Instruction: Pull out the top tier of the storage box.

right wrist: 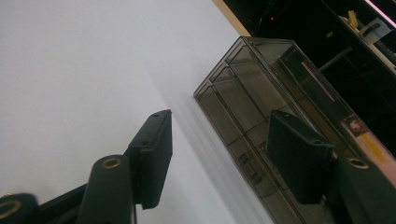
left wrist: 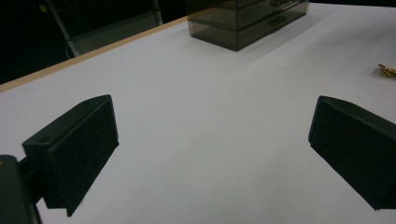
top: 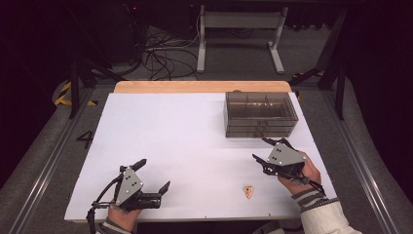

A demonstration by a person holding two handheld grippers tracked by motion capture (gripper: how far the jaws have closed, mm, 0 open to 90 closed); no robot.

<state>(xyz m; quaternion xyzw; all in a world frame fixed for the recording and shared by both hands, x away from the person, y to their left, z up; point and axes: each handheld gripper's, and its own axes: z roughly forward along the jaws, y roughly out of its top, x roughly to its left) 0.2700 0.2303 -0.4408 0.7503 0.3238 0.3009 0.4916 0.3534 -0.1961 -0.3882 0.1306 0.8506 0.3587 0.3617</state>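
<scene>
A smoky see-through drawer box [top: 260, 114] stands at the table's far right, with its drawers pushed in. A small gold-and-orange trinket [top: 249, 191] lies on the white tabletop [top: 185, 141] near the front edge. My right gripper [top: 259, 148] hovers just in front of the box and points at it, jaws partly apart with nothing between them. In the right gripper view the box [right wrist: 261, 84] rises beyond that gripper [right wrist: 219, 130]. At the front left my left gripper [top: 156, 173] rests open wide and empty. The left gripper view shows its jaws [left wrist: 212, 126], the box [left wrist: 247, 21] and the trinket [left wrist: 387, 70].
A wooden strip [top: 195, 87] edges the table's far side. Beyond it on the floor stand a white frame [top: 238, 34] and loose cables [top: 165, 53]. Metal rails [top: 46, 165] run along both sides of the table.
</scene>
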